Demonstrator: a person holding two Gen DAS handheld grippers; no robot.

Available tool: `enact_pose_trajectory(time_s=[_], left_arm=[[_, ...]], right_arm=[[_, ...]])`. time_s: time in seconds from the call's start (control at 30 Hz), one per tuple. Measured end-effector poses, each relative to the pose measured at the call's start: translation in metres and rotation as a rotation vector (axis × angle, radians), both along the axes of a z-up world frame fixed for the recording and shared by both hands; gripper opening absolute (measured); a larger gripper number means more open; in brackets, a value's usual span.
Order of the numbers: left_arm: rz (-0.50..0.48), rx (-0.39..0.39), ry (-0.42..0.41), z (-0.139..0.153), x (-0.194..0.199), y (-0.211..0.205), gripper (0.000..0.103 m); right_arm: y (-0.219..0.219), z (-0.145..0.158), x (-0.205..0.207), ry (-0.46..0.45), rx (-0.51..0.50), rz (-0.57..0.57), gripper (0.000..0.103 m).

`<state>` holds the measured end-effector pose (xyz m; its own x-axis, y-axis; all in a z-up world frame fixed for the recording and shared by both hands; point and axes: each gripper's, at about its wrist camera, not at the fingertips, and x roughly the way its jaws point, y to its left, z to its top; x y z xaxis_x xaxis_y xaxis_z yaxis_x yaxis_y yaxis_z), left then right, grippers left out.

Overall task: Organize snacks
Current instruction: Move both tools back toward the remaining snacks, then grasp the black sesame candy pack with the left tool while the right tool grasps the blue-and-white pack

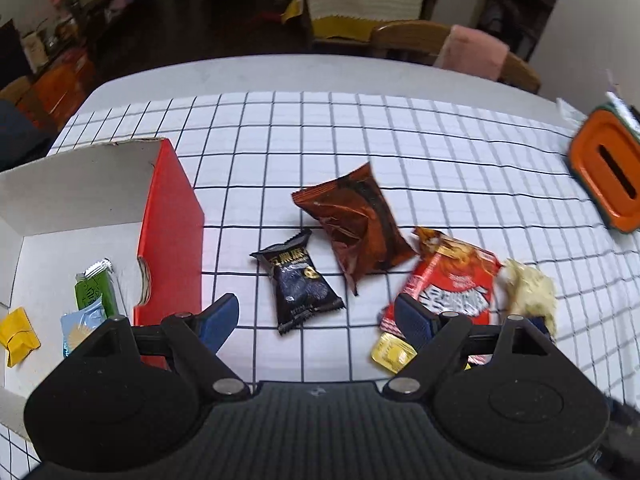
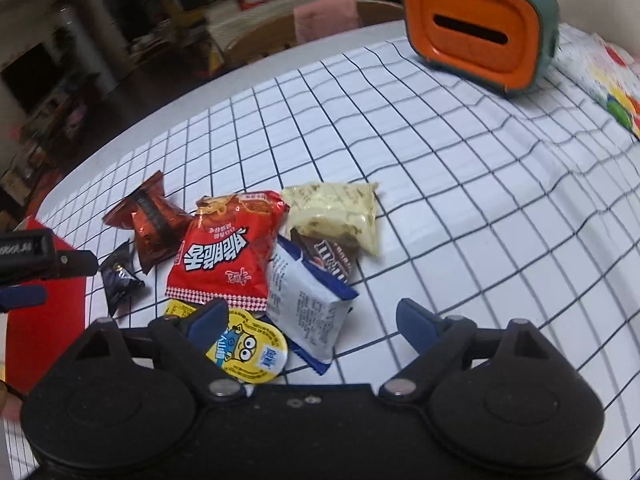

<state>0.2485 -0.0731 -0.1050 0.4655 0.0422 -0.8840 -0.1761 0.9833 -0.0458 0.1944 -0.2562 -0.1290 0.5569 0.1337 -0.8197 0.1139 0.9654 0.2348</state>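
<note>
My left gripper (image 1: 318, 320) is open and empty, hovering just above a small black snack packet (image 1: 298, 282). A brown foil bag (image 1: 356, 226), a red noodle-snack bag (image 1: 452, 284) and a cream packet (image 1: 530, 292) lie to its right. A red-and-white cardboard box (image 1: 172, 220) at the left holds a green packet (image 1: 94, 294), a light blue packet (image 1: 82, 326) and a yellow packet (image 1: 18, 336). My right gripper (image 2: 312, 326) is open and empty over a white-and-blue packet (image 2: 308, 308) and a yellow round lid cup (image 2: 248, 350), near the red bag (image 2: 228, 248).
An orange and green tissue holder (image 2: 480, 28) stands at the far right of the checked tablecloth (image 2: 440, 160). A colourful packet (image 2: 608, 76) lies beside it. Wooden chairs (image 1: 412, 38) stand behind the table. The left gripper shows at the left edge of the right wrist view (image 2: 32, 280).
</note>
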Motion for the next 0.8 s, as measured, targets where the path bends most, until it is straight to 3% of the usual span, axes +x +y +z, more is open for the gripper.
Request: enact_pose_trajectory(time_s=[0.43,0.8], left_arm=[[0.163,-0.004,0.117,-0.036,0.043,0.013,0.083],[0.196,0.015,0.188,-0.060,0.067,0.019,0.064]], right_arm=[[0.018,-0.020,0.020,0.008,-0.081,-0.190,0.083],[0.024,-0.027,0.031,0.013,-0.123,-0.184,0.074]])
